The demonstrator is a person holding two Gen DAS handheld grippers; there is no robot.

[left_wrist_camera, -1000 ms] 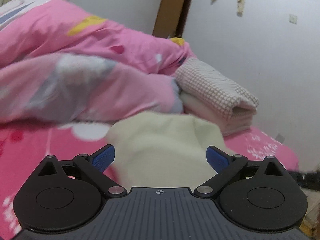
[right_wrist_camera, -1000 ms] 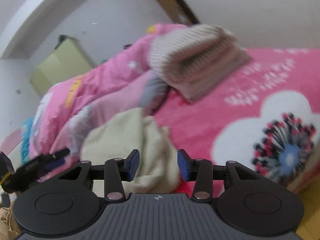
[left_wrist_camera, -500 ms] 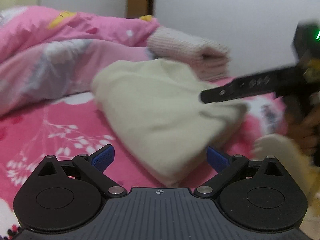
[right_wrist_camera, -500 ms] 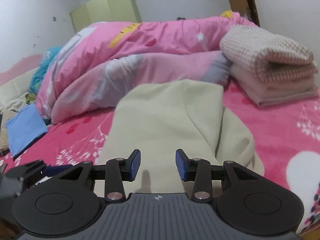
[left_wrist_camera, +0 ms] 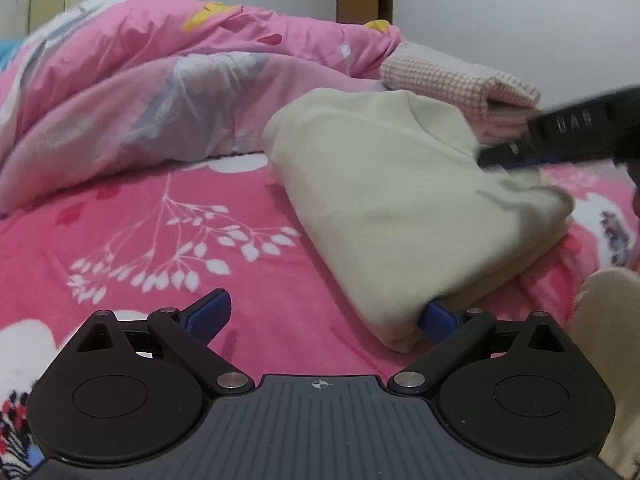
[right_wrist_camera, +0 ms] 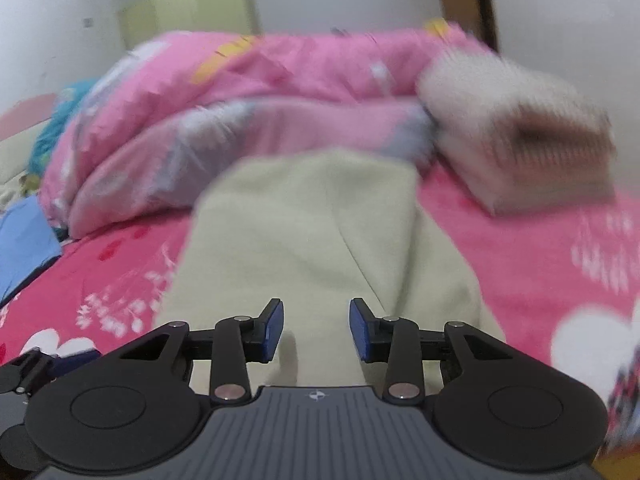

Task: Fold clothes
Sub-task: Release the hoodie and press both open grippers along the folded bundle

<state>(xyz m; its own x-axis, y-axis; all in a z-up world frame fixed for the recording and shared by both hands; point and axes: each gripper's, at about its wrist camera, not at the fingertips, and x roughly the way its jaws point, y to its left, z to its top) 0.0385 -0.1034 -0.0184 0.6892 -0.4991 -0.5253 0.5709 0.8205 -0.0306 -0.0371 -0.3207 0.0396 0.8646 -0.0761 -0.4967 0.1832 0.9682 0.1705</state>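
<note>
On the pink bedspread (left_wrist_camera: 132, 208), both hand-held grippers stand unclenched, empty, around the folded cream garment (left_wrist_camera: 384, 200).

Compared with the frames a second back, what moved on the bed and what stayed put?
The cream garment, bunched up a second ago, now lies flat and folded on the pink sheet. The left gripper has dropped to its near corner, jaws wide. The right gripper levelled out over it, empty. Quilt and folded stack unchanged.

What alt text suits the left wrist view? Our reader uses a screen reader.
A folded cream garment lies on a pink floral bedsheet, its near corner at the open left gripper. A pink duvet is bunched behind.
</note>
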